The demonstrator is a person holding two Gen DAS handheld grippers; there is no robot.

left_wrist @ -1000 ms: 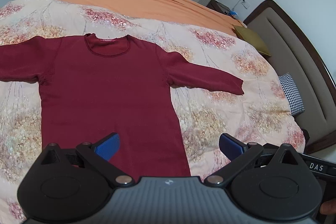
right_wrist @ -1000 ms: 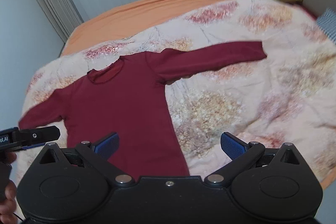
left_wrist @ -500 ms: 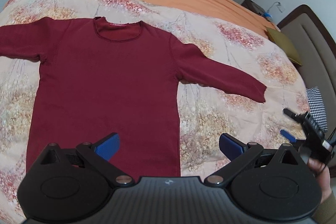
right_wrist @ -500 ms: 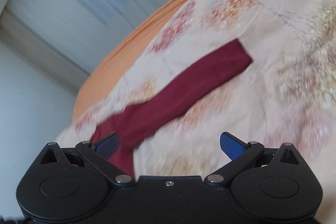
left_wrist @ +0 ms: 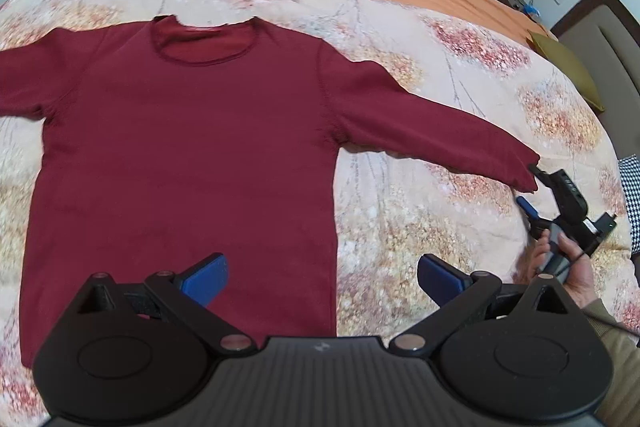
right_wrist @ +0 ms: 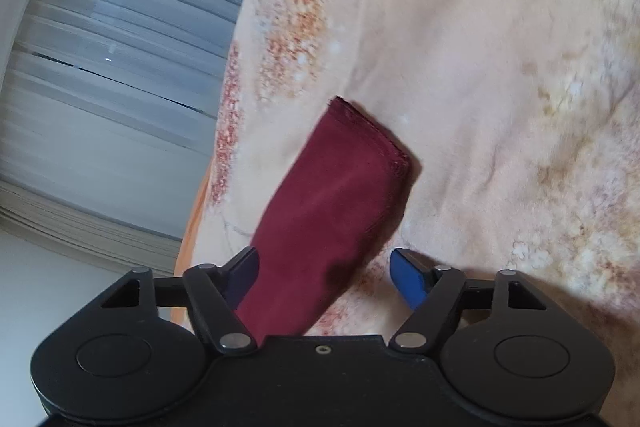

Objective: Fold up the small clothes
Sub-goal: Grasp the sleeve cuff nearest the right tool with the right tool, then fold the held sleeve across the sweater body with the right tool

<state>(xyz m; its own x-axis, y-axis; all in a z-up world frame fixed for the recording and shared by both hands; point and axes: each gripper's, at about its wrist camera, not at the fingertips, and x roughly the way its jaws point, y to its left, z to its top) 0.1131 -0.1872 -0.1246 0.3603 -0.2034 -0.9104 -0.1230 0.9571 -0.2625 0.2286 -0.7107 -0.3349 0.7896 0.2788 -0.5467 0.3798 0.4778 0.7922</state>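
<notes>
One garment is in play: a dark red long-sleeved top (left_wrist: 188, 155) lying flat, front up, on a floral quilt (left_wrist: 440, 211) that covers the bed, its collar toward 12 o'clock and its hem toward 6 o'clock in the left wrist view. Both sleeves are spread sideways; the sleeve (left_wrist: 432, 131) on the 3 o'clock side runs out to a cuff (right_wrist: 372, 143) near the quilt's edge.

Left gripper (left_wrist: 322, 277): jaws wide apart, nothing between them, hovering above the lower hem region of the top; no contact is visible.

Right gripper (right_wrist: 324, 269): carried by a hand (left_wrist: 568, 267) at 3 o'clock in the left wrist view, just beside the cuff. In its own view the sleeve passes between the blue pads (right_wrist: 412, 279), and the jaws are closing around it; a gap remains at the pad on the 3 o'clock side, so the cloth is judged not yet clamped.

Step in hand, as judged: seizing the sleeve end so that it can be folded inward across the body. Good practice: let the pads close fully on both layers of the cuff before lifting, take the cloth close to the cuff rather than mid-sleeve, and avoid pinching the quilt beneath. Lift only enough to clear the surface, then carry the sleeve toward 9 o'clock, keeping it flat and untwisted.
</notes>
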